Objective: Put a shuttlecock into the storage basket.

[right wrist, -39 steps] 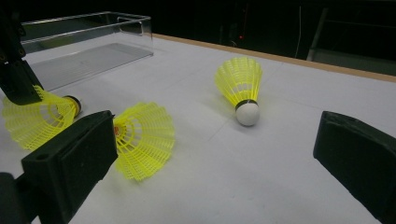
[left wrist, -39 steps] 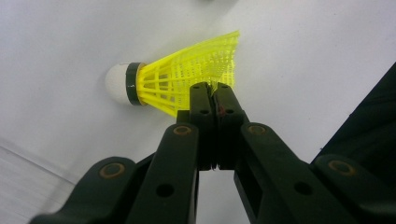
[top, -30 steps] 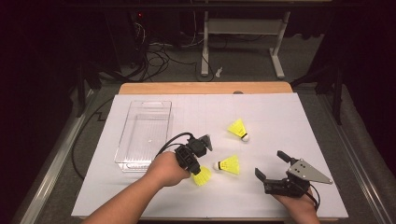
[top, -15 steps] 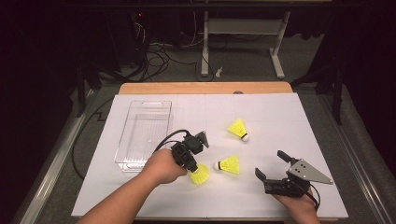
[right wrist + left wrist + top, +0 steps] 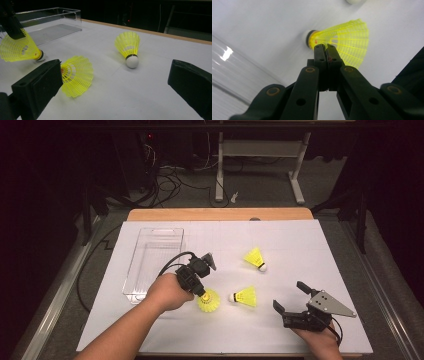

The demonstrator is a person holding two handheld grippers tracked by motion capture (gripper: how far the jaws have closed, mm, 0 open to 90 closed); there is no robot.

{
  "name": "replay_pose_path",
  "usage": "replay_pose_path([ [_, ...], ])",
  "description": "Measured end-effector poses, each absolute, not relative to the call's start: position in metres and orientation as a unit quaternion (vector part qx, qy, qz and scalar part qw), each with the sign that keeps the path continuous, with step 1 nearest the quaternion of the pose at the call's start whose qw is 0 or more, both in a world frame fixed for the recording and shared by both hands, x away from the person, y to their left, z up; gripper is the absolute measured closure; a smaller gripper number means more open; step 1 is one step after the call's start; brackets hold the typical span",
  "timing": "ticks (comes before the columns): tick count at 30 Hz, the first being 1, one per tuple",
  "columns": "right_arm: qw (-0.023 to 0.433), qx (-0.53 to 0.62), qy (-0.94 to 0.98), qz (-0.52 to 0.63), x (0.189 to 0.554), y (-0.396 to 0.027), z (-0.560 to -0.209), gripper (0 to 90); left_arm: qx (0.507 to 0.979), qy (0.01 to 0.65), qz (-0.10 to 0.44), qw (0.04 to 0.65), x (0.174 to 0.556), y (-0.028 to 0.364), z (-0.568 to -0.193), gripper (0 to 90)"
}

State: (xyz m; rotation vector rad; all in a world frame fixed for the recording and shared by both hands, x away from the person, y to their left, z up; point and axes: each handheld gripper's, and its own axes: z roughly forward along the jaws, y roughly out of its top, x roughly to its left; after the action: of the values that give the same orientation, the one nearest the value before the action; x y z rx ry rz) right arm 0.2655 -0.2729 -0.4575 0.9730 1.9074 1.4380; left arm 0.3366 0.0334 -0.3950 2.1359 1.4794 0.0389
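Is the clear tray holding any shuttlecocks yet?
Empty. The clear tray holds nothing; one shuttlecock is pinched in the left claw, and two more lie on the table.

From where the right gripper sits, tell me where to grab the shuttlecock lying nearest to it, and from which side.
Probably the skirt rim. The nearest shuttlecock lies on its side, white cork pointing at the left gripper, open mesh skirt toward the right gripper, whose jaws stand open. Come in low from the skirt end and pinch one wall of the mesh, as the left gripper does with its own shuttlecock. The round cork would likely slip.
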Motion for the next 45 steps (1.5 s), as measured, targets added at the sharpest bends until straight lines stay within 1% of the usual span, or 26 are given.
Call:
replay_pose_path([
  [6,0.278,0.362,0.710,0.536,0.266,-0.273,-0.458,0.2,0.788,0.552,0.013,0.272,0.340,0.040,-0.392,89.6],
  [15,0.278,0.362,0.711,0.535,0.266,-0.272,-0.458,0.2,0.776,0.564,0.001,0.283,0.341,0.048,-0.384,89.5],
  [24,0.278,0.362,0.711,0.535,0.266,-0.273,-0.458,0.2,0.775,0.561,-0.016,0.291,0.340,0.058,-0.375,89.3],
  [28,0.278,0.361,0.712,0.534,0.266,-0.272,-0.458,0.2,0.766,0.568,-0.021,0.299,0.341,0.062,-0.371,89.2],
  [33,0.279,0.362,0.711,0.534,0.265,-0.272,-0.458,0.2,0.766,0.572,-0.030,0.291,0.343,0.069,-0.365,89.1],
  [45,0.279,0.361,0.713,0.533,0.265,-0.272,-0.458,0.2,0.760,0.577,-0.025,0.297,0.346,0.082,-0.349,89.0],
])
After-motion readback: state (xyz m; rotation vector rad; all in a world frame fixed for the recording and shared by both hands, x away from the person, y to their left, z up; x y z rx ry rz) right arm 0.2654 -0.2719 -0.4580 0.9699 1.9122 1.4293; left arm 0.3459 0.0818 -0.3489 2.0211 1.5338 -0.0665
